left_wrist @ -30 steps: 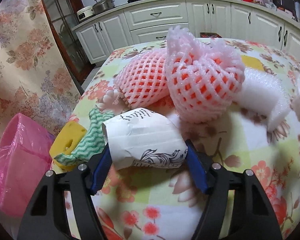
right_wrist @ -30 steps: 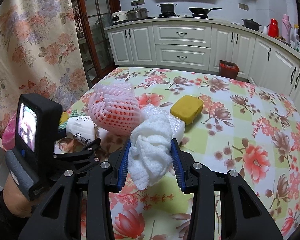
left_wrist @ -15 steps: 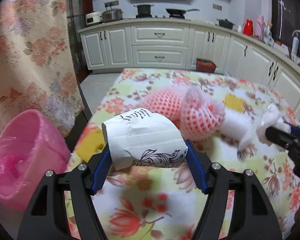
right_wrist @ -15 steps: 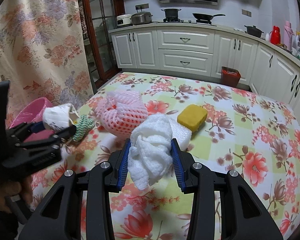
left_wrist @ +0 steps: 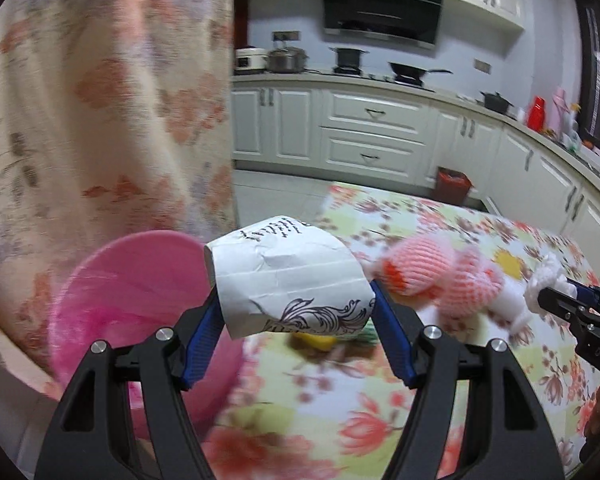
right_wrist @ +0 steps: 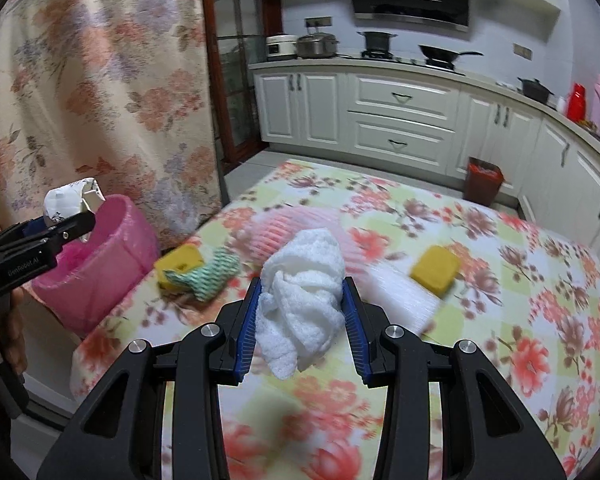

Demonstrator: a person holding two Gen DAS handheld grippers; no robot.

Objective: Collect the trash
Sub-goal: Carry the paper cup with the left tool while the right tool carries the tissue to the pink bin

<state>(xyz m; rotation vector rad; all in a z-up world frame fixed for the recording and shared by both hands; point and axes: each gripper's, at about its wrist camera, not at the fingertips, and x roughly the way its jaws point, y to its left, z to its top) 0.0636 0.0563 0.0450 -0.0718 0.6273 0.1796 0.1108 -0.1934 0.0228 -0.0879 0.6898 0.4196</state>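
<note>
My left gripper (left_wrist: pixel 292 312) is shut on a crumpled white paper cup (left_wrist: pixel 288 276) with black print, held in the air beside the pink lined bin (left_wrist: pixel 140 280) at the table's left edge. The right wrist view shows the same paper cup (right_wrist: pixel 70 198) above the pink bin (right_wrist: pixel 100 256). My right gripper (right_wrist: pixel 302 316) is shut on a wad of white foam wrap (right_wrist: pixel 302 292), raised over the floral table (right_wrist: pixel 500 340). Pink foam fruit nets (left_wrist: pixel 440 276) lie on the cloth behind, blurred.
On the table lie a yellow sponge (right_wrist: pixel 436 270), a second yellow sponge (right_wrist: pixel 180 266) under a green-striped cloth (right_wrist: pixel 212 278), and a white foam sheet (right_wrist: pixel 400 300). A floral curtain (right_wrist: pixel 80 80) hangs at the left. Kitchen cabinets (right_wrist: pixel 400 112) and a small red bin (right_wrist: pixel 484 180) stand beyond.
My left gripper has risen and swung left with the paper cup, from over the table to beside the pink bin. The right gripper lifted a little with its foam wad.
</note>
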